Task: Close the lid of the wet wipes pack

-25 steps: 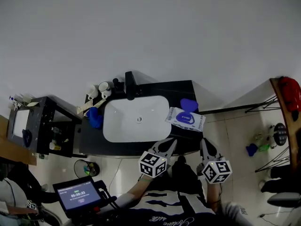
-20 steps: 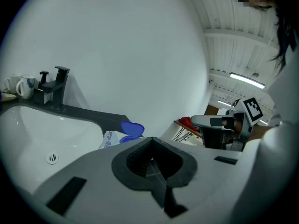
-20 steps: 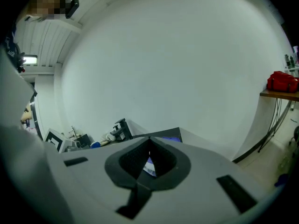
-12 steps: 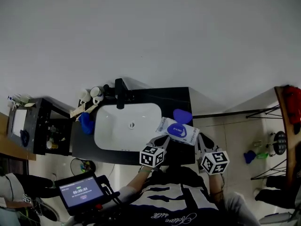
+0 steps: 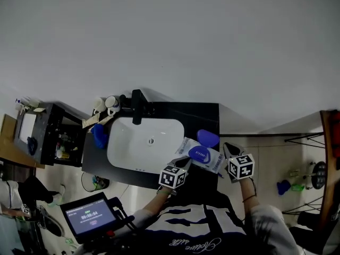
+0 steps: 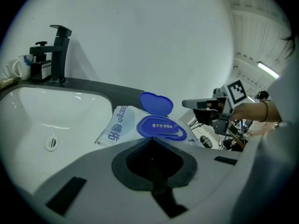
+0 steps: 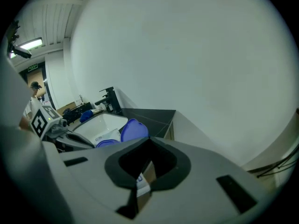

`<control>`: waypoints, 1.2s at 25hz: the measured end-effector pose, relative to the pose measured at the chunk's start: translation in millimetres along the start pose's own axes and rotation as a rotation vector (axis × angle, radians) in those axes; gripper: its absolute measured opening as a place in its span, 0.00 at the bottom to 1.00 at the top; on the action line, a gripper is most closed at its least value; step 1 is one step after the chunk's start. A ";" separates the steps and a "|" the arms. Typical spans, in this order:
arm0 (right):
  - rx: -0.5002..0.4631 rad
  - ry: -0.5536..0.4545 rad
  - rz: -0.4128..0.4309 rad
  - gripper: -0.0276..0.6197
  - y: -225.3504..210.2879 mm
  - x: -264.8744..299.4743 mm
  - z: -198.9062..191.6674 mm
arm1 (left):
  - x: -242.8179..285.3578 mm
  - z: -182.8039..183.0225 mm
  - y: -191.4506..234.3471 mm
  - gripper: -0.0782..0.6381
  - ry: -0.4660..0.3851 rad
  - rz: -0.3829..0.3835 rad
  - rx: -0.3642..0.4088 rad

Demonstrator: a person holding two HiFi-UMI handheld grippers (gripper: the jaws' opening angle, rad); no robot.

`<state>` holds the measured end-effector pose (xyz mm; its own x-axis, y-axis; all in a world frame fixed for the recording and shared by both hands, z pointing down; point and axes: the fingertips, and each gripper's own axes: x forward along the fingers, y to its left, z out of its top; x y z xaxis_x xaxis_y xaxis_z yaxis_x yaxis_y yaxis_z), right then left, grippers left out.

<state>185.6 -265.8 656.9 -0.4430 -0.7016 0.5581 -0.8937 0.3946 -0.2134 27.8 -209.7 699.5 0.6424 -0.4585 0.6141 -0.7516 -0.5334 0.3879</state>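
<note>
One pack (image 5: 213, 162), lid (image 5: 207, 138) open wallward, long axis rightward off one sink (image 5: 133, 145). Right gripper (image 7: 149, 140) fingers pinch its end; left gripper (image 6: 150, 139) fingers together.

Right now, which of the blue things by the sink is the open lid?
The blue flap raised on the wet wipes pack, right of the basin; the other blue thing lies left of it.

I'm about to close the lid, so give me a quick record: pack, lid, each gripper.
pack: white soft wet wipes pack, front right of black counter, beside white sink
lid: blue oval plastic flip-top, open, standing up
left gripper: jaws together, tips at pack's near edge
right gripper: jaws closed on pack's end, it seems
</note>
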 end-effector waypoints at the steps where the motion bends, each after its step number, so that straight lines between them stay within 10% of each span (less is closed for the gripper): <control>1: -0.002 0.017 0.008 0.04 -5.3 10.0 -1.6 | 0.7 -0.4 0.1 0.11 0.005 0.003 0.002; 21: -0.040 0.144 0.264 0.04 89.7 19.6 -16.9 | 2.9 0.0 3.0 0.11 0.024 0.042 0.037; 30: -0.156 0.317 0.181 0.04 103.4 33.1 -48.2 | -5.8 -3.3 5.7 0.11 0.005 0.039 -0.016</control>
<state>81.9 -219.6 691.9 -0.5269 -0.4043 0.7476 -0.7711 0.5974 -0.2204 19.3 -207.8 700.5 0.6119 -0.4749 0.6325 -0.7783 -0.5040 0.3746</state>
